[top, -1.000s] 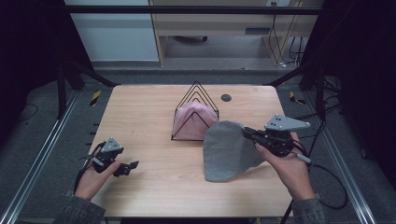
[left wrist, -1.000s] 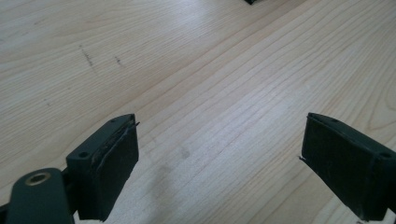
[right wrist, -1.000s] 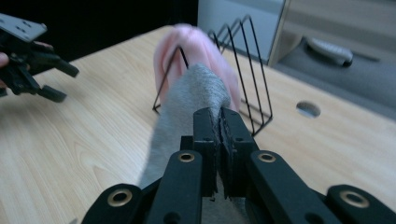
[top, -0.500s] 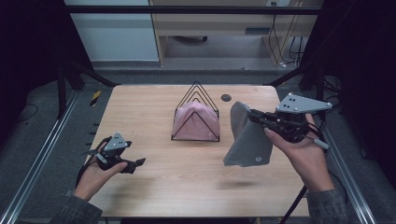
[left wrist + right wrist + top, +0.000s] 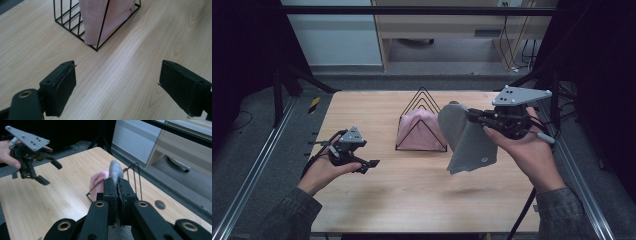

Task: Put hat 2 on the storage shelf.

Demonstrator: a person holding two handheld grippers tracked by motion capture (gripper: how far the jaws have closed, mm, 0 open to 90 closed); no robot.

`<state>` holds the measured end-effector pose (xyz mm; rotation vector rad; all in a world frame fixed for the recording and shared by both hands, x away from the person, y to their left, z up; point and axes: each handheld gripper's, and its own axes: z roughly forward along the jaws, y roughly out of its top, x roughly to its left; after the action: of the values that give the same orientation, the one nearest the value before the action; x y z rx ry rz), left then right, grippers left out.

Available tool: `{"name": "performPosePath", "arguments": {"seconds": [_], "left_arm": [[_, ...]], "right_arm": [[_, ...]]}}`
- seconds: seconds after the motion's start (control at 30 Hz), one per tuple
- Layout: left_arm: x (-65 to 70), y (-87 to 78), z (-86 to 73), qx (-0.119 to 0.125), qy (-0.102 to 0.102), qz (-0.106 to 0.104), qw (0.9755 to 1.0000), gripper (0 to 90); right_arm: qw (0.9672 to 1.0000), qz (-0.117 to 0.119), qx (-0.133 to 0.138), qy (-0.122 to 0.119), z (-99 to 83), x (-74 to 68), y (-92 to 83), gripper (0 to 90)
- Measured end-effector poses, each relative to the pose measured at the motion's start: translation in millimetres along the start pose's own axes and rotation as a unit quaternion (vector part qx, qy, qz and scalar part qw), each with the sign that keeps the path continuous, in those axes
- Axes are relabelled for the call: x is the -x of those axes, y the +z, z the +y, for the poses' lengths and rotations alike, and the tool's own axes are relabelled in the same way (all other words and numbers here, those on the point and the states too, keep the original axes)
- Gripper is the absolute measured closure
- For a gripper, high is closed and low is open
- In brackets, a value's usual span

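A grey cloth (image 5: 467,137) hangs in the air to the right of the black wire rack (image 5: 421,120), pinched at its top edge by my right gripper (image 5: 471,117). The right gripper view has both jaws pressed together on the grey cloth (image 5: 115,173). A pink cloth (image 5: 419,131) sits folded inside the rack. My left gripper (image 5: 371,165) hovers over the table's left part, jaws wide apart and empty. In the left gripper view the left gripper (image 5: 117,90) faces the rack (image 5: 75,22) and the pink cloth (image 5: 102,17).
The wooden table (image 5: 412,200) carries a small dark round disc (image 5: 160,204) near its far edge, behind the rack. Metal rails (image 5: 257,170) run along both sides of the table. A cable trails from the right hand.
The right gripper has lifted the grey cloth off the table and it now hangs free beside the rack. The left hand has risen and shifted toward the middle.
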<state>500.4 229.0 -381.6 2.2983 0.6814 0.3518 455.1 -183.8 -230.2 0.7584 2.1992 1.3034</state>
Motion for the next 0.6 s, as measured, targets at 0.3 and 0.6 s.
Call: {"name": "performPosePath", "arguments": {"seconds": [0.3, 0.6], "left_arm": [[3.9, -7.8, 17.5, -0.005, 0.035, -0.002, 0.9994, 13.9], [12.3, -8.4, 30.1, 0.009, 0.052, -0.017, 0.9985, 14.6]], "right_arm": [[0.9993, 0.03, 0.008, -0.022, 14.5, -23.3, 10.1, 86.3], [0.9974, 0.06, -0.004, -0.041, 20.7, -49.5, 37.3, 86.3]]}}
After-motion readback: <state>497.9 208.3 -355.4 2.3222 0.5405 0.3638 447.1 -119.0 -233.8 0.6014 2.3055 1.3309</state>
